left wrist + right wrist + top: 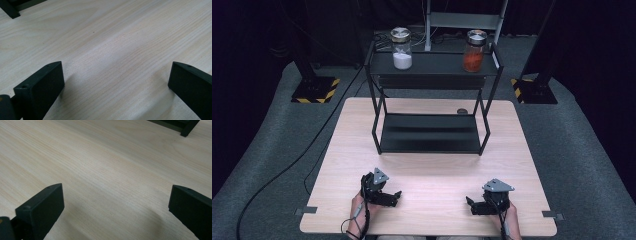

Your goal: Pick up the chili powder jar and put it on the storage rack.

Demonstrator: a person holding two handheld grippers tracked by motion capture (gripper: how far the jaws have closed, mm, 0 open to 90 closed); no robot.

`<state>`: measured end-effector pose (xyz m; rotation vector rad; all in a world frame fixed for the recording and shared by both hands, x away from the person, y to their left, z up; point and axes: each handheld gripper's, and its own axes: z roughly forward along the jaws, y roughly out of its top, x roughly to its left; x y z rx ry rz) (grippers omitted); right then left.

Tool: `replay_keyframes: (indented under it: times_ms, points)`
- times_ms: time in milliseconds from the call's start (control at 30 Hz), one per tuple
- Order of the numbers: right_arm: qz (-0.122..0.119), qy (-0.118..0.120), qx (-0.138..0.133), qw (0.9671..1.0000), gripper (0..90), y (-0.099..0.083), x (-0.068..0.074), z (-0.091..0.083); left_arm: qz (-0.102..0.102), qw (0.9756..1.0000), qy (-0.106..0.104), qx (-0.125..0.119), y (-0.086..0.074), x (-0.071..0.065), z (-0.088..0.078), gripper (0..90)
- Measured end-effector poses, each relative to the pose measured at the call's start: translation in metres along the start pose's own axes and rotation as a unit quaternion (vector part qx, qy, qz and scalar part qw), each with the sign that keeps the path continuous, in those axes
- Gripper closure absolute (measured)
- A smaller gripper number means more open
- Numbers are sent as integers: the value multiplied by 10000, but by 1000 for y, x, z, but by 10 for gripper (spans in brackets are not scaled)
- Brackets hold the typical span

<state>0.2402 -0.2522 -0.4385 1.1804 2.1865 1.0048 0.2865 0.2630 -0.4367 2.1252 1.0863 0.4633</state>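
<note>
Left gripper low over the near part of the table, jaws spread wide, nothing between them but bare wood. Right gripper likewise wide and empty, near the front edge, well apart from the left. Broad open tabletop between both and the black two-tier rack at the far half; rack foot just in sight. On the rack's top shelf, well apart: jar of white powder at left, jar of orange-red contents at right, both upright, metal-lidded.
</note>
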Motion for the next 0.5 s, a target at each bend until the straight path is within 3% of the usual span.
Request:
replay_keyframes:
  times_ms: [133, 500]
  points:
    - [15, 68, 70, 10000, 0, 2, -3, 1, -2, 10000, 7, -2, 0, 0, 0, 0]
    - [186, 93, -98, 9997, 0, -4, -6, -2, -1, 10000, 10, -6, 0, -1, 0, 0]
